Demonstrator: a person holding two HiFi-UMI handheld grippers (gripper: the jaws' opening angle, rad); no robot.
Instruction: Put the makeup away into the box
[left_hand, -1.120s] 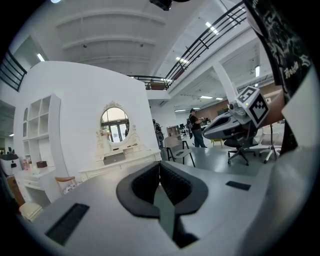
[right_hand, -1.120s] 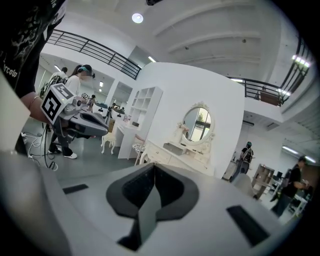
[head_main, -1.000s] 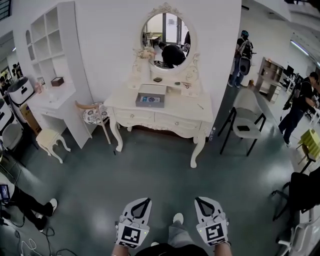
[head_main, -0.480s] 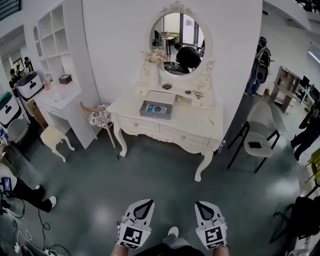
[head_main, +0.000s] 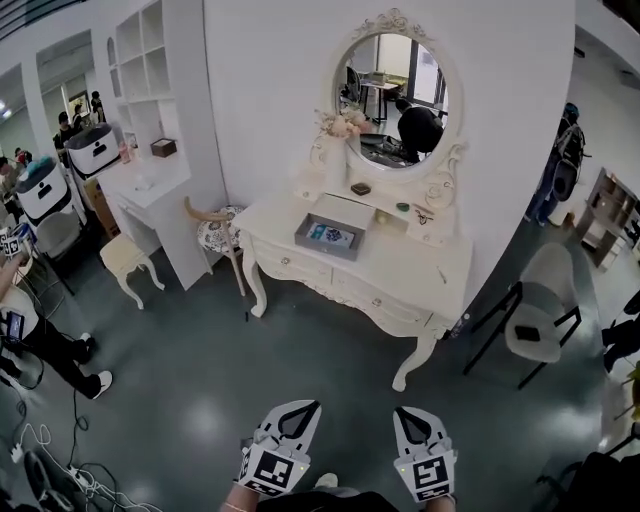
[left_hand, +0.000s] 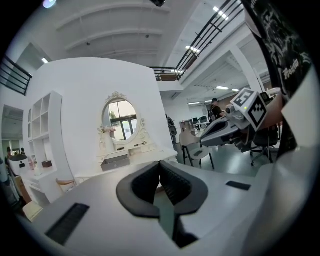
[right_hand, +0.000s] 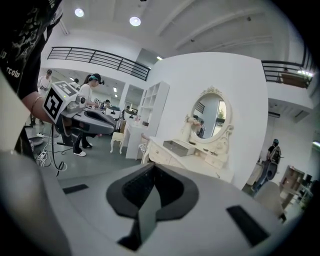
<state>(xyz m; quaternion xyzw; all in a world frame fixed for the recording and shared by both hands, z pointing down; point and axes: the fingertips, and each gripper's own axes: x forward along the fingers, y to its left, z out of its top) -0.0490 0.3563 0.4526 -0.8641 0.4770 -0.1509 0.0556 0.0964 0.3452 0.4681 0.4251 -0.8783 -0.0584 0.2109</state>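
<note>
A grey open box (head_main: 330, 238) sits on the cream dressing table (head_main: 405, 275) under an oval mirror (head_main: 395, 100). Small makeup items lie on the table's raised back ledge: a dark compact (head_main: 360, 189) and a green piece (head_main: 402, 208). A thin stick (head_main: 441, 274) lies near the table's right end. My left gripper (head_main: 308, 405) and right gripper (head_main: 402, 411) hang side by side over the floor, well short of the table, both shut and holding nothing. The left gripper view shows the shut jaws (left_hand: 160, 162) with the box (left_hand: 116, 162) far beyond. In the right gripper view the jaws (right_hand: 152, 165) are also shut.
A floral-seat chair (head_main: 218, 232) stands at the table's left end, beside a white shelf desk (head_main: 150, 180) and stool (head_main: 125, 258). A black-framed chair (head_main: 535, 325) stands at the right. People stand at the left, and cables (head_main: 50, 470) lie on the grey floor.
The dressing table has come closer and slid to the right in the head view as I walk toward it. Both grippers stay shut and level.
</note>
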